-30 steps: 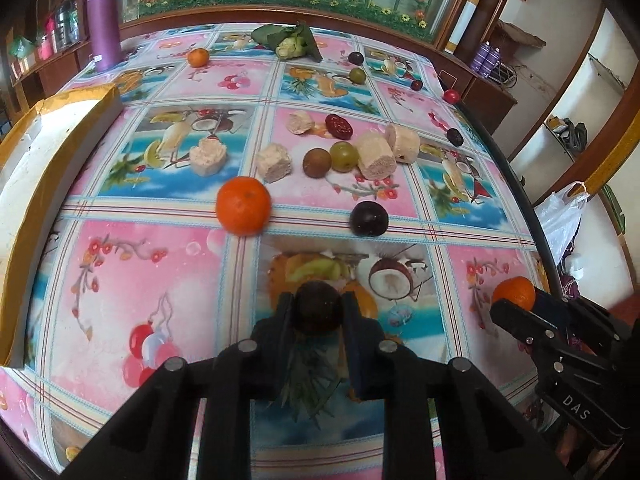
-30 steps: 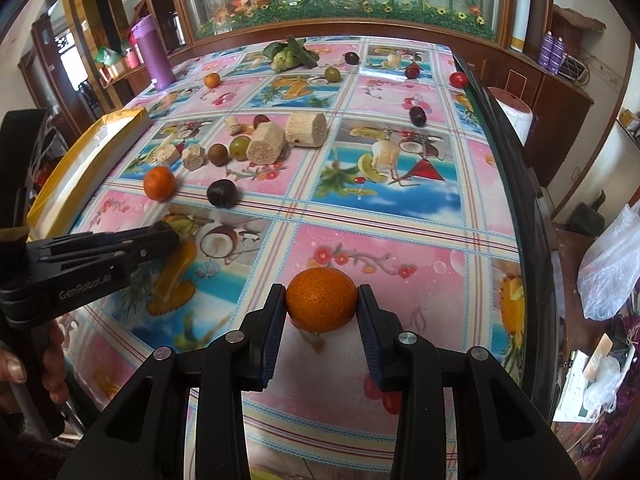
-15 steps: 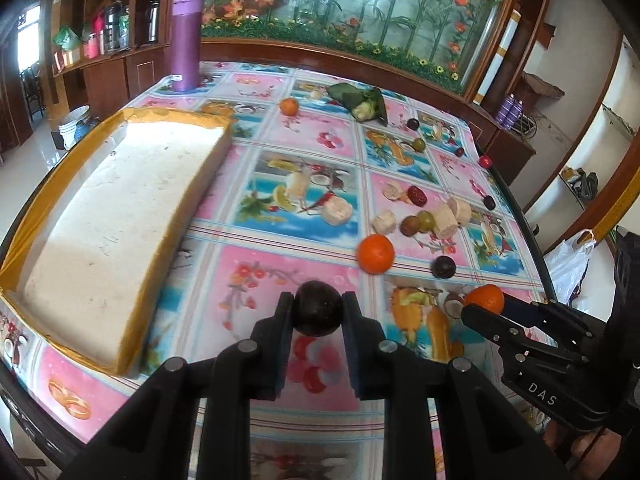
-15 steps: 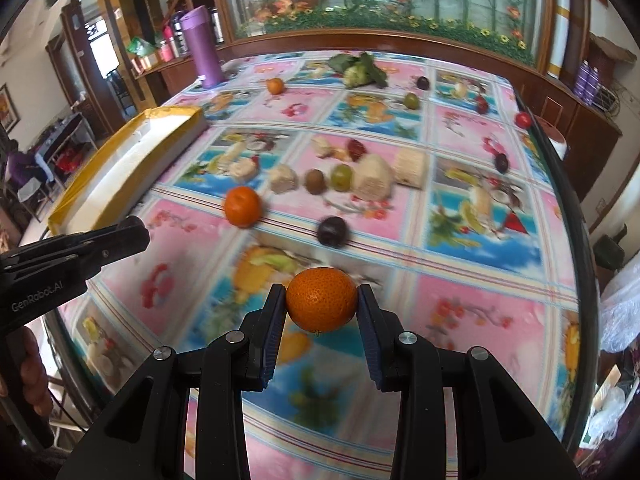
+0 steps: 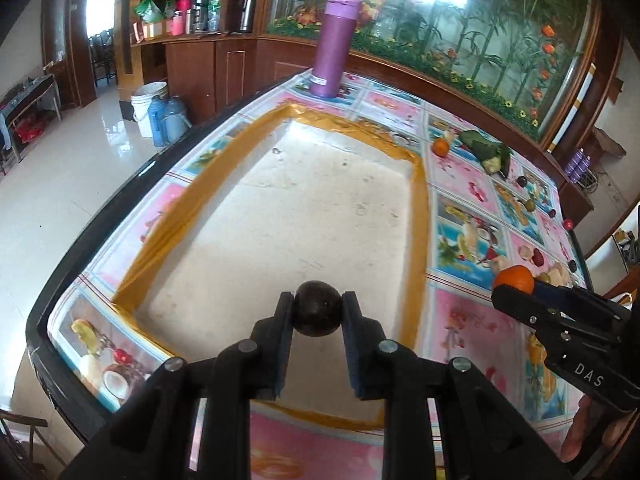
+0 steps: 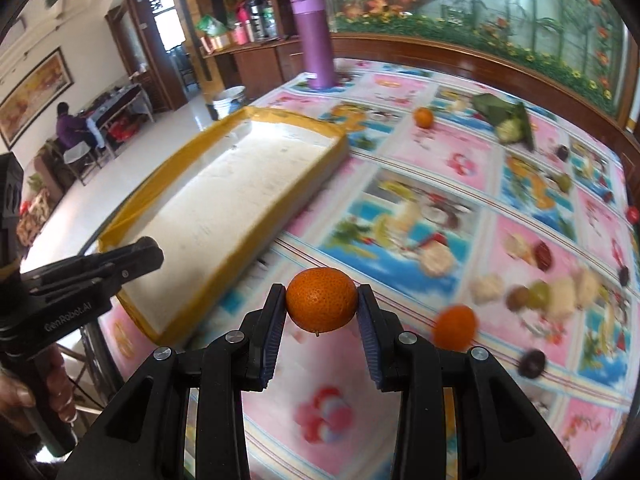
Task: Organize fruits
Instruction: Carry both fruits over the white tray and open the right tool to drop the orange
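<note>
Both grippers angled down — left gripper (image 5: 318,314) clamps dark fruit (image 5: 318,309) above tray (image 5: 418,216), right gripper (image 6: 322,309) clamps orange (image 6: 321,300).

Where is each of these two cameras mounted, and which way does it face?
Left wrist: on the left gripper, looking down its fingers past a dark fruit into the tray; right gripper at the edge.
Right wrist: on the right gripper, holding an orange over the tablecloth; left gripper, fingers visible.
Shared: tray, purple bottle.

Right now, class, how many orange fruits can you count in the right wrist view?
3: one held in the right tongs; one loose on the tablecloth just right of it; one far back near the leafy bundle. Others may be hidden.
</note>
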### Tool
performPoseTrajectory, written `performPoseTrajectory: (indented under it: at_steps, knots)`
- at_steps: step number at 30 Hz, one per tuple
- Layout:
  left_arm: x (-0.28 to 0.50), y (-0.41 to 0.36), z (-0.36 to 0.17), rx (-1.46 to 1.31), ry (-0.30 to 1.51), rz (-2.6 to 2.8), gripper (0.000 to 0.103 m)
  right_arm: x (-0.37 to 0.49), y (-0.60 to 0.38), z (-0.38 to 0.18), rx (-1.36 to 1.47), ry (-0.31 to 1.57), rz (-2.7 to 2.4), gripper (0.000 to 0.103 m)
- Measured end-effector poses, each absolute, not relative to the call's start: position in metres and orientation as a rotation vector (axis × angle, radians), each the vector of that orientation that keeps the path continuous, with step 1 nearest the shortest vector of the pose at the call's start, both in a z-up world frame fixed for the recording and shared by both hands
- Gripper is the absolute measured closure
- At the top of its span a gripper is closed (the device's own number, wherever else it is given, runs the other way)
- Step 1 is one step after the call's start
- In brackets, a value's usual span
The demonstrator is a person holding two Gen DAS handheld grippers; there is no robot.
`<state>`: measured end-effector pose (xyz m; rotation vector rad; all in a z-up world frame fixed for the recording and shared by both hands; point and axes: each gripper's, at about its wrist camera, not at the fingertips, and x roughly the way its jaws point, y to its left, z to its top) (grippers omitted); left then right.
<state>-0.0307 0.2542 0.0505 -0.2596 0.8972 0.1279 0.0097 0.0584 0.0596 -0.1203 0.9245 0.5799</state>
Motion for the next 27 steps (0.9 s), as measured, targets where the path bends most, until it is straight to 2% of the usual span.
performPoseTrajectory:
  at_steps: [13, 24, 27]
  knots:
    - [-0.017, 0.302, 0.025, -0.264, 0.943, 0.197, 0.077, 0.029, 0.173, 0.03, -0.25, 0.977, 0.708, 0.069]
    - [-0.015, 0.306, 0.017, -0.182, 0.926, 0.199, 0.076, 0.031, 0.189, 0.015, -0.34, 0.972, 0.681, 0.068]
    - [-0.016, 0.306, 0.018, -0.169, 0.926, 0.191, 0.076, 0.029, 0.191, 0.016, -0.347, 0.97, 0.686, 0.063]
